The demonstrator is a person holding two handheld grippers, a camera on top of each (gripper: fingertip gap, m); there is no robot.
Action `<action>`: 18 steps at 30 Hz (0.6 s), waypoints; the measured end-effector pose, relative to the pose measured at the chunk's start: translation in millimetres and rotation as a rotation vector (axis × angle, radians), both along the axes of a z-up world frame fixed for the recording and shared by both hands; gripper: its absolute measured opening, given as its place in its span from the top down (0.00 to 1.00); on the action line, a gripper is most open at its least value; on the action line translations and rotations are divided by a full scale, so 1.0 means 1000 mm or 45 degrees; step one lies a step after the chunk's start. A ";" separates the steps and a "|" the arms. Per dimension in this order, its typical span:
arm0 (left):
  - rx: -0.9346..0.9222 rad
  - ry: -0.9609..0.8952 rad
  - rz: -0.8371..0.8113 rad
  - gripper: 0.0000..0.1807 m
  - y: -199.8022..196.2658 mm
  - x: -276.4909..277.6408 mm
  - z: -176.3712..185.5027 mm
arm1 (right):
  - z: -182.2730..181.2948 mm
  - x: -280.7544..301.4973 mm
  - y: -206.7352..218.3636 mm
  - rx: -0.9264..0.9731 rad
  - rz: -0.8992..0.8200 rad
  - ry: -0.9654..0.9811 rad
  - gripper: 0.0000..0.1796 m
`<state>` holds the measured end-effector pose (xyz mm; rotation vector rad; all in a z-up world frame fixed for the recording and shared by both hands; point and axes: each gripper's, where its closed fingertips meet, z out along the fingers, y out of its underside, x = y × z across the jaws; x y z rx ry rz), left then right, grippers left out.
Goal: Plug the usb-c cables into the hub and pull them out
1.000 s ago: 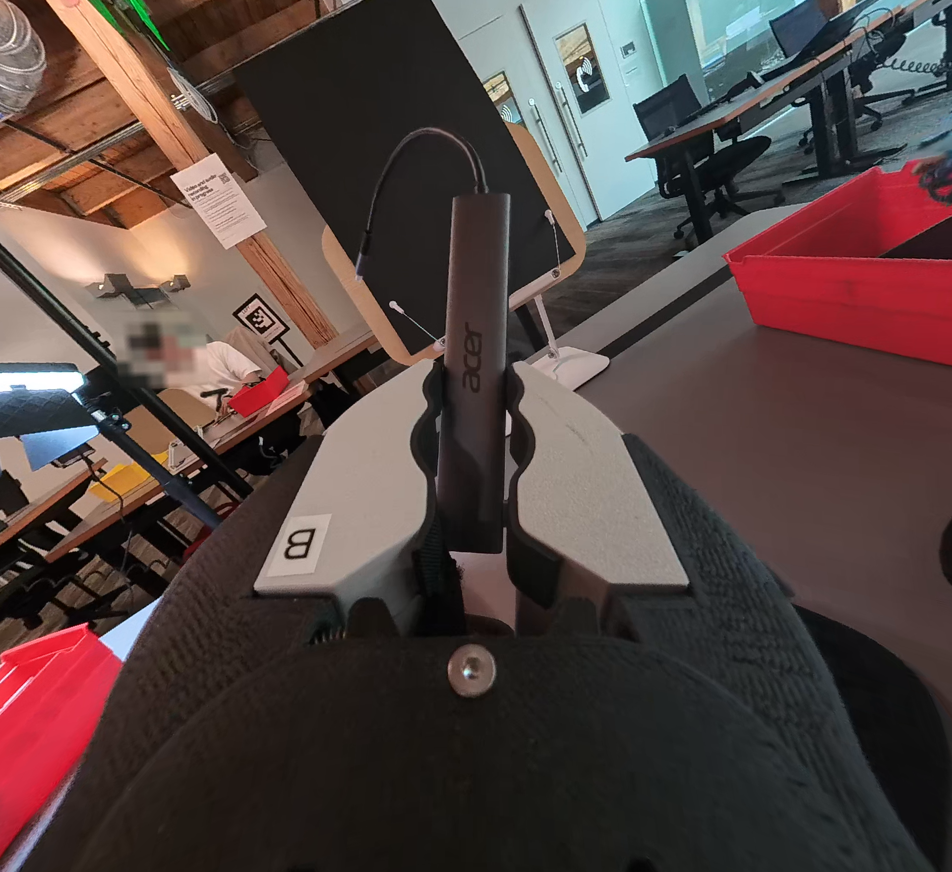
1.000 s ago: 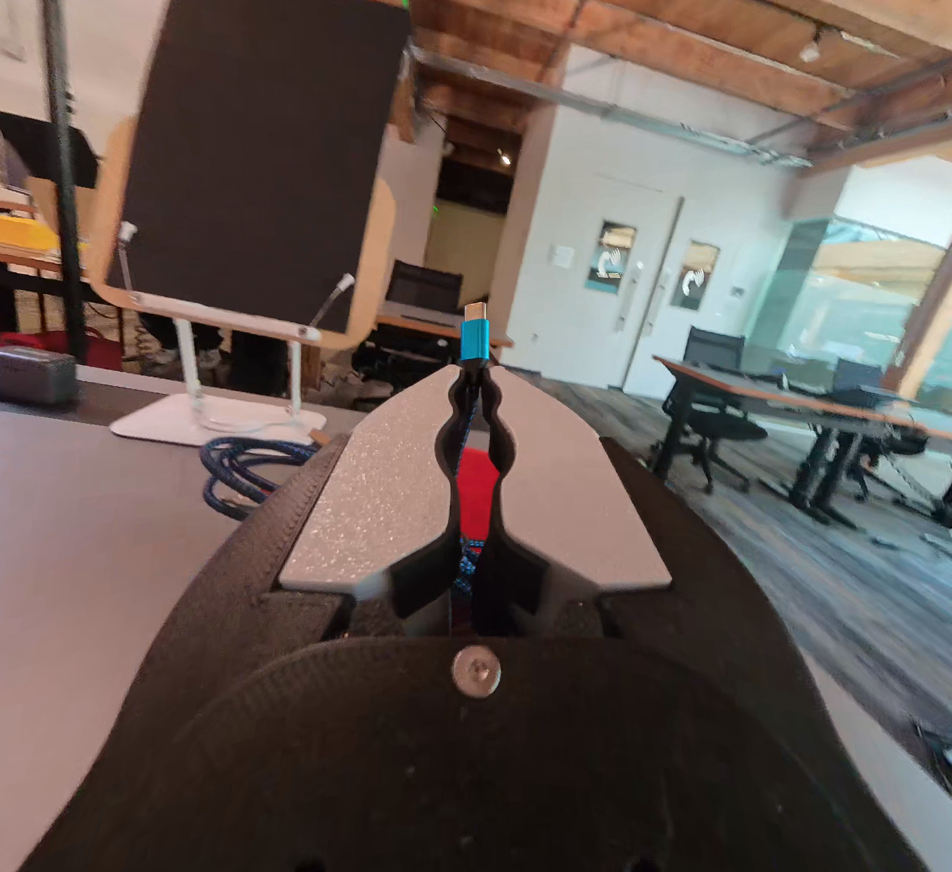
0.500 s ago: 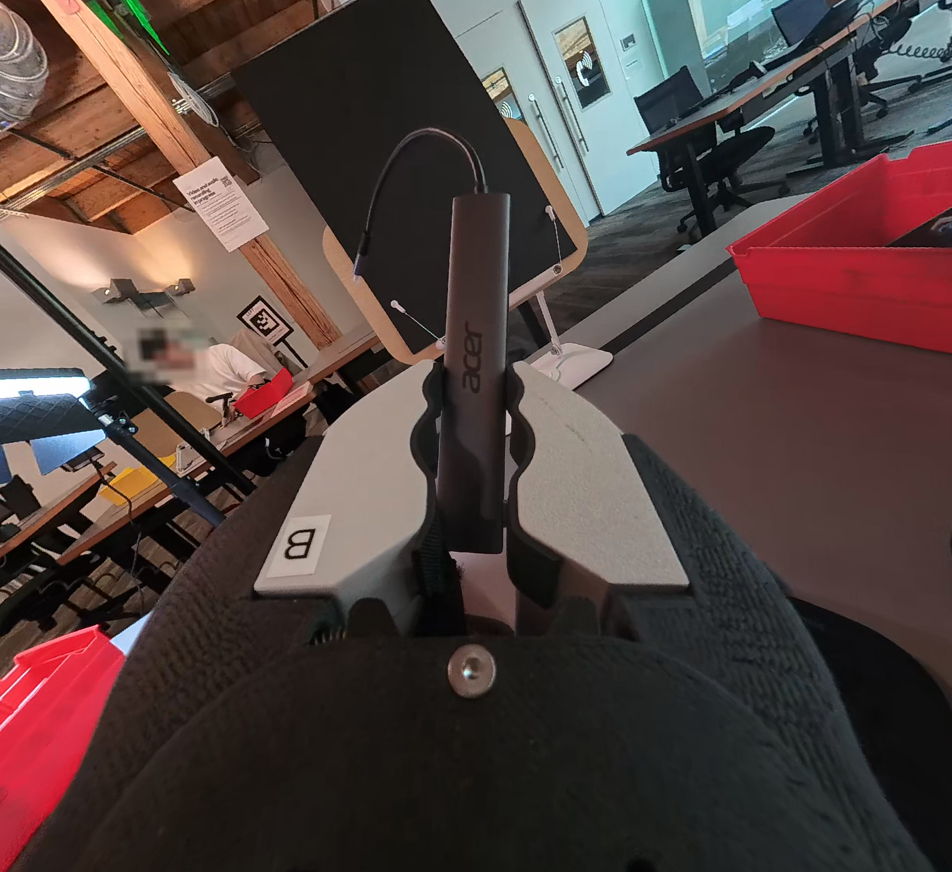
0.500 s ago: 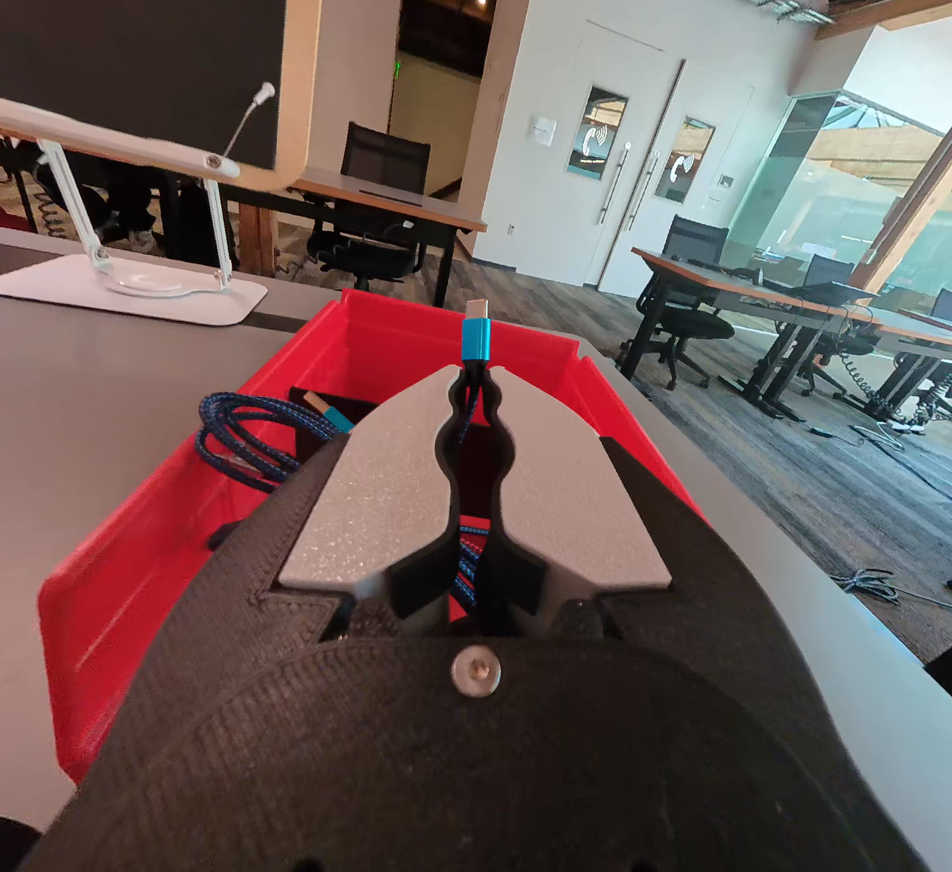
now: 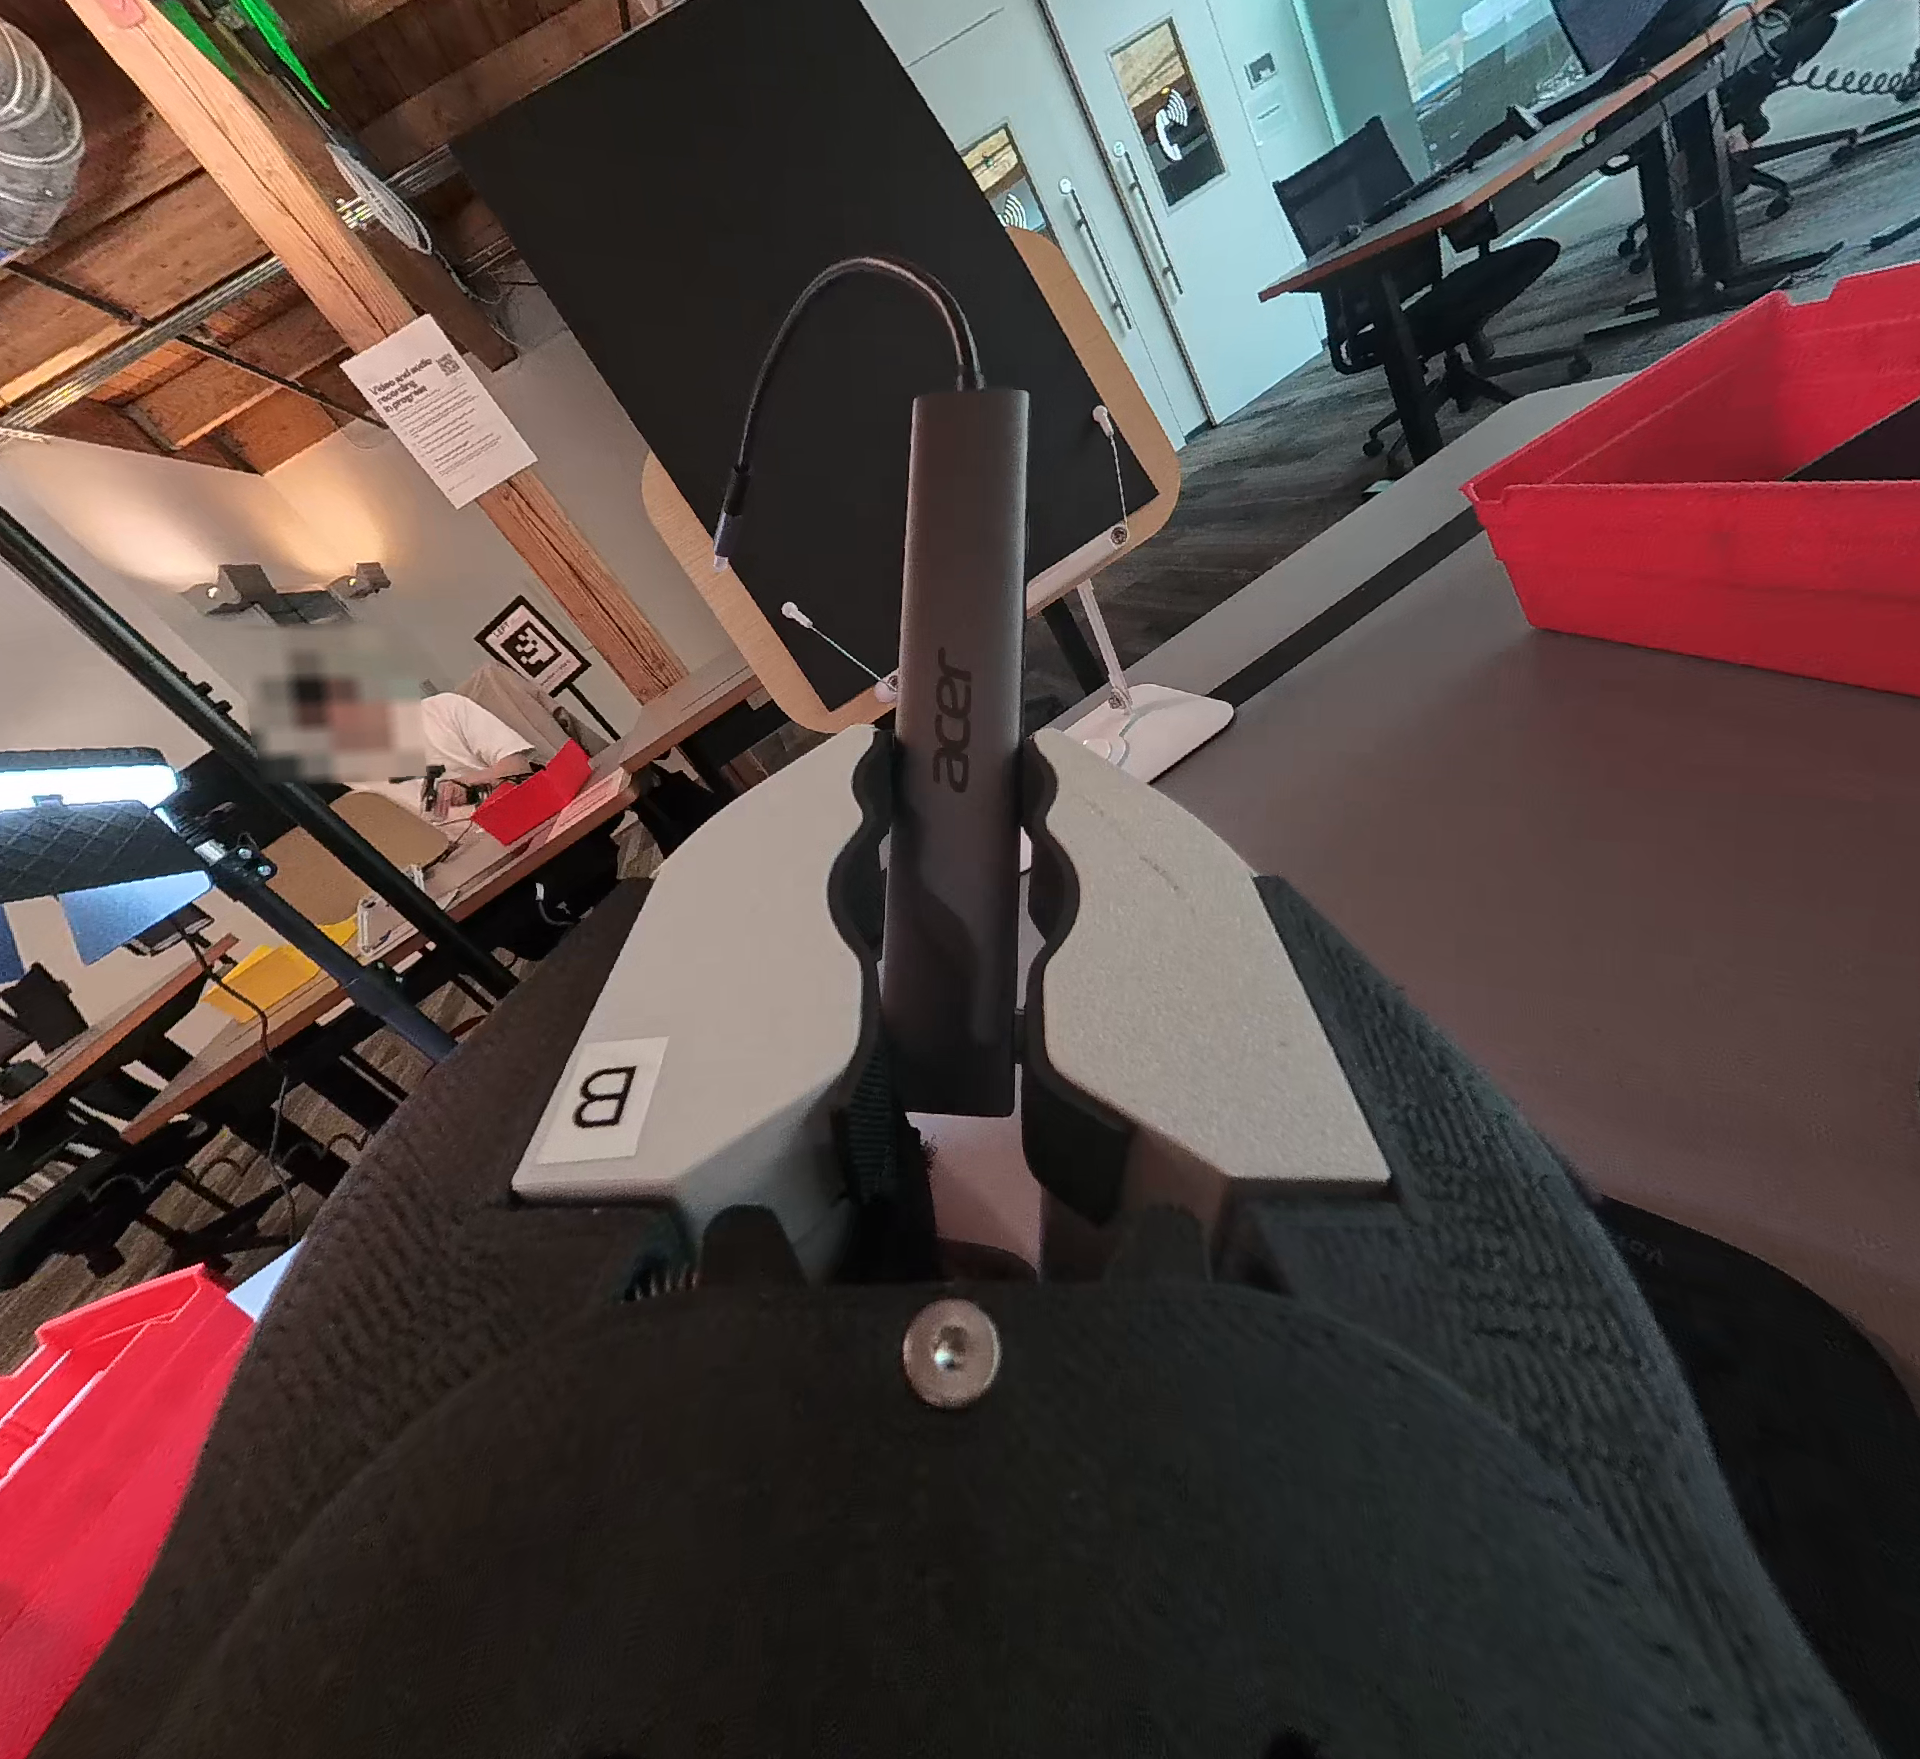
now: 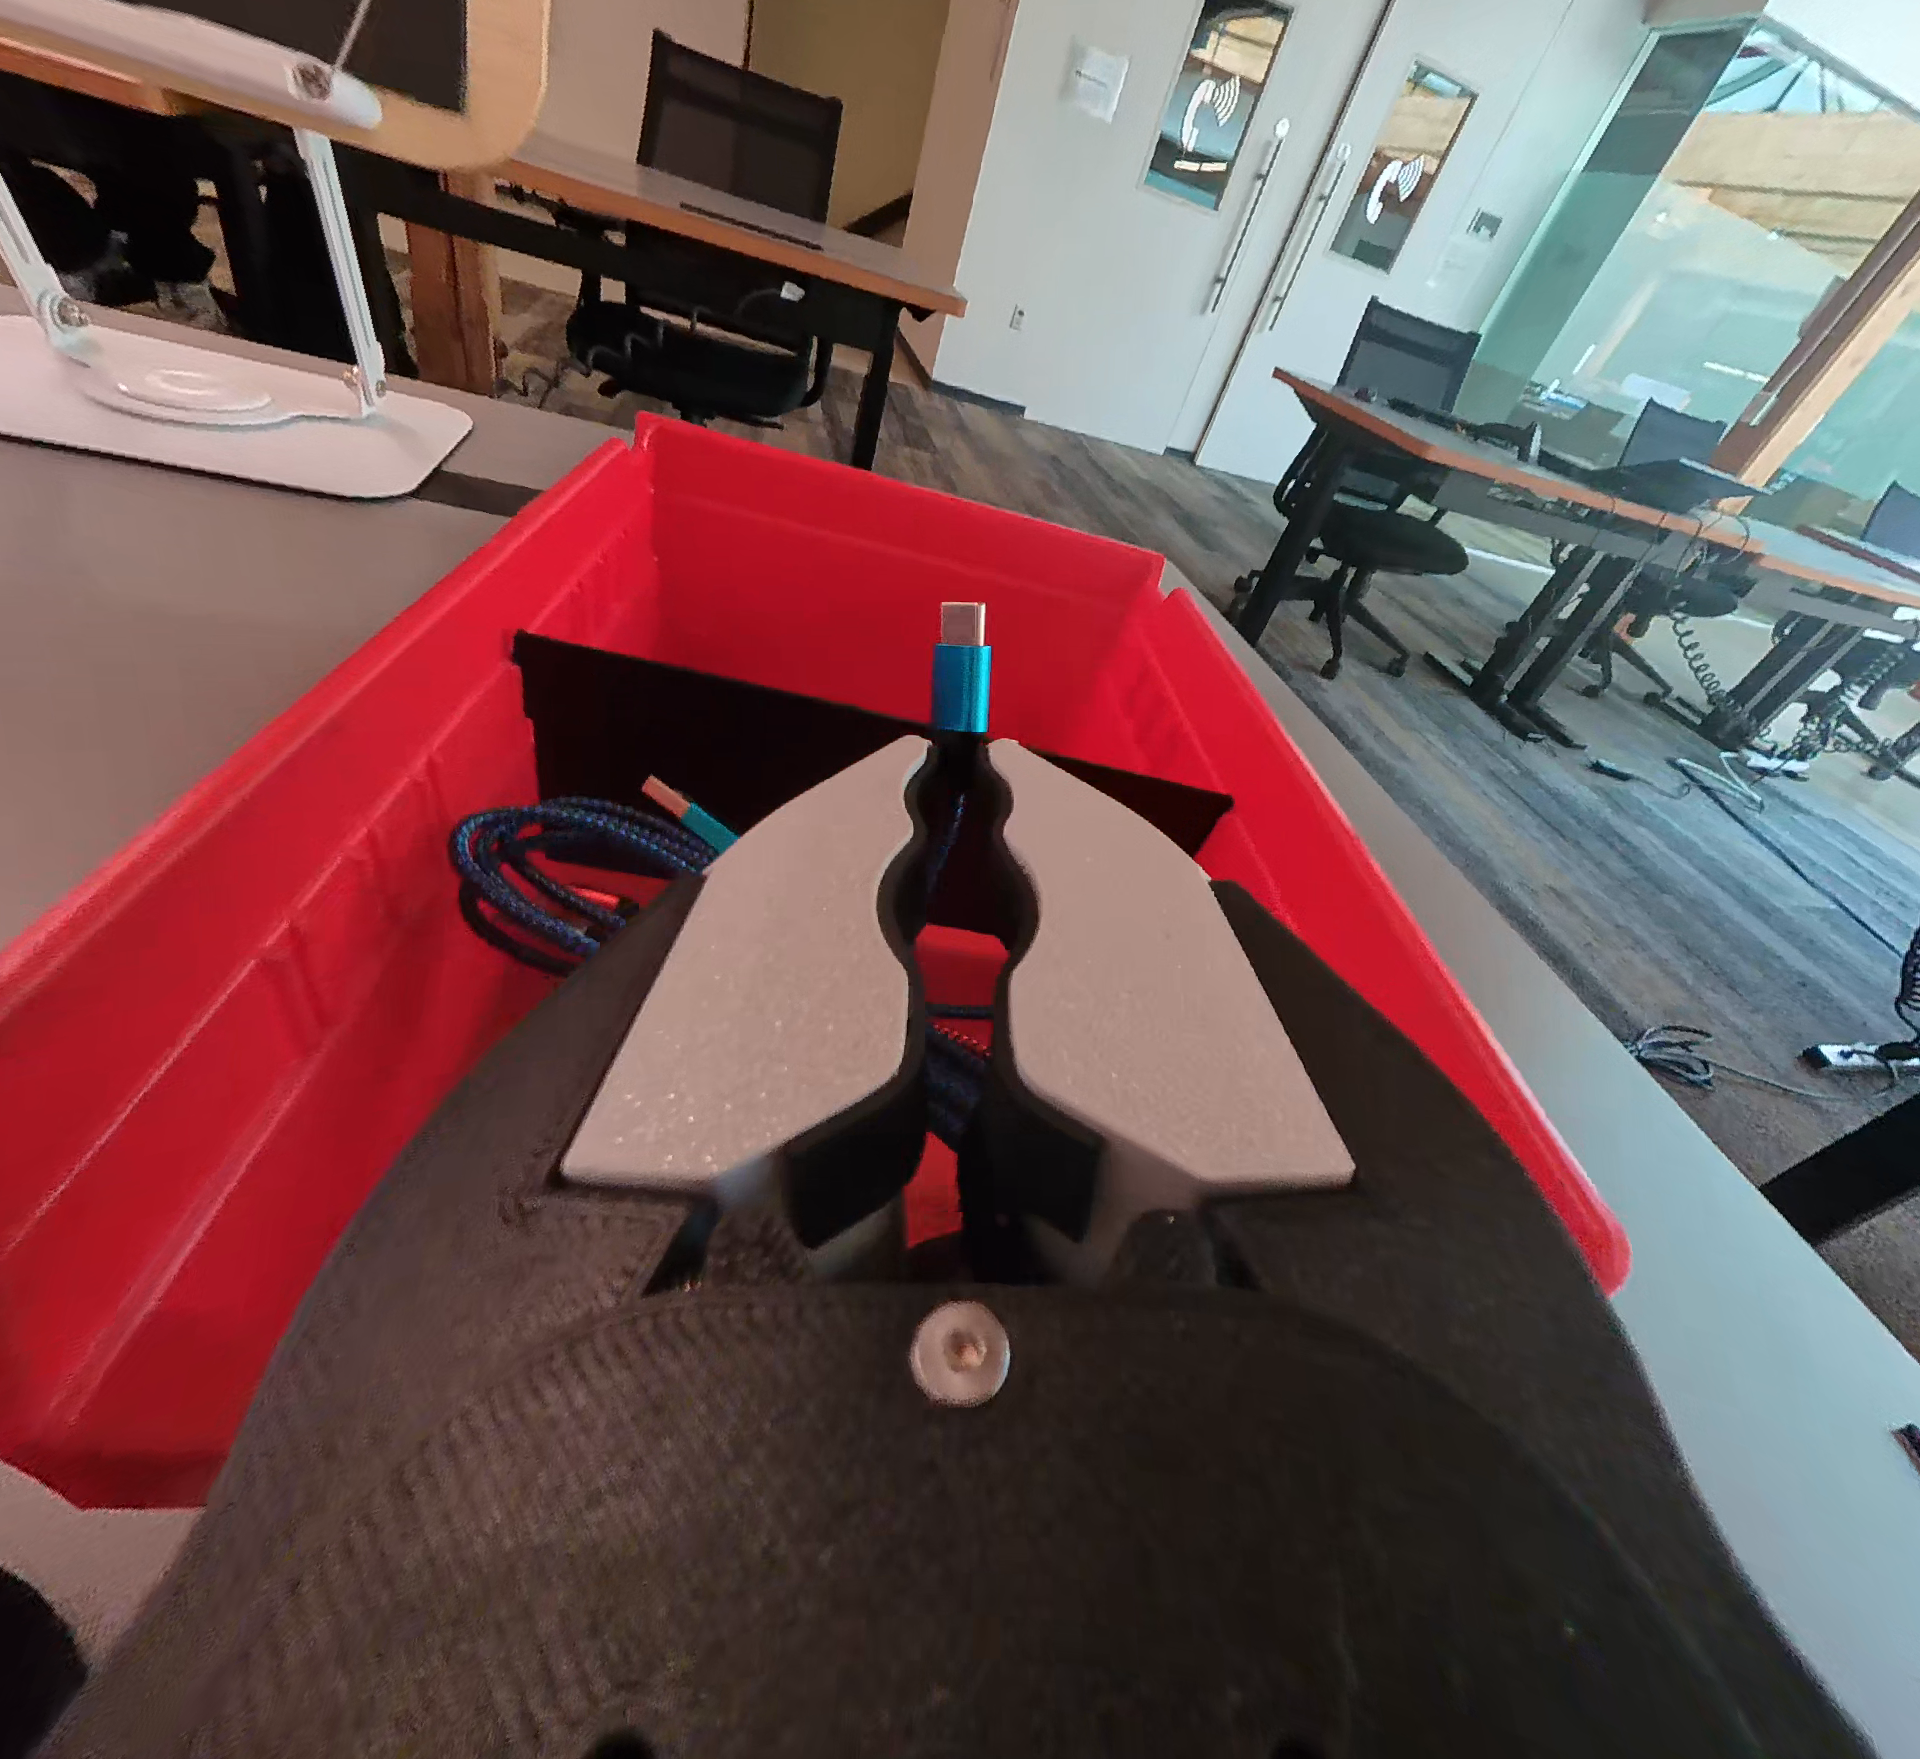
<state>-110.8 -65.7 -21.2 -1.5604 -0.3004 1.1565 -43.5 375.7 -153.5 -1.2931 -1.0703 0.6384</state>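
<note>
I have the left hand-held gripper [image 5: 954, 769] raised above the worktop [image 5: 1507, 878] and pitched upward, so its camera looks toward the ceiling beams and the black panel [image 5: 727, 255] on a white stand. Its two grey fingers [image 5: 748, 961] are closed against the flat sides of the hub [image 5: 956, 722]. The hub is a dark grey bar, standing upright in the grip and projecting well beyond the fingertips. Its lower end sits deep between the fingers. A short black lead [image 5: 831, 327] leaves the top end of the hub, arches to the left and hangs with its plug free in the air.

I have the right hand-held gripper [image 6: 958, 748] angled downward over the red bin [image 6: 312, 930], which stands on the worktop [image 6: 156, 587]. Its fingers [image 6: 769, 982] are pressed together on the usb-c cable [image 6: 961, 681], gripping the braided cord just behind the blue connector sleeve. The connector points forward and upward, clear of the fingertips, with its metal tip exposed. The cord runs back between the fingers toward the palm.

A second coiled blue cable [image 6: 561, 878] lies inside the bin, left of the gripper, against a black divider [image 6: 707, 722]. From these views I cannot tell how far the hub and the held connector are apart.
</note>
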 end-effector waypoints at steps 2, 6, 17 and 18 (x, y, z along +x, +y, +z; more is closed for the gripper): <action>0.000 0.002 0.004 0.87 -0.001 0.000 0.000 | -0.007 -0.001 0.001 -0.013 -0.003 -0.049 0.97; 0.002 0.004 0.007 0.87 -0.002 0.000 0.001 | -0.018 -0.004 0.000 -0.033 0.009 -0.131 0.97; 0.003 0.002 0.012 0.87 -0.003 -0.001 0.000 | -0.024 -0.005 0.000 -0.132 0.017 -0.132 0.94; 0.003 0.001 0.012 0.87 -0.003 -0.001 0.000 | -0.021 -0.004 0.000 -0.133 0.017 -0.111 0.93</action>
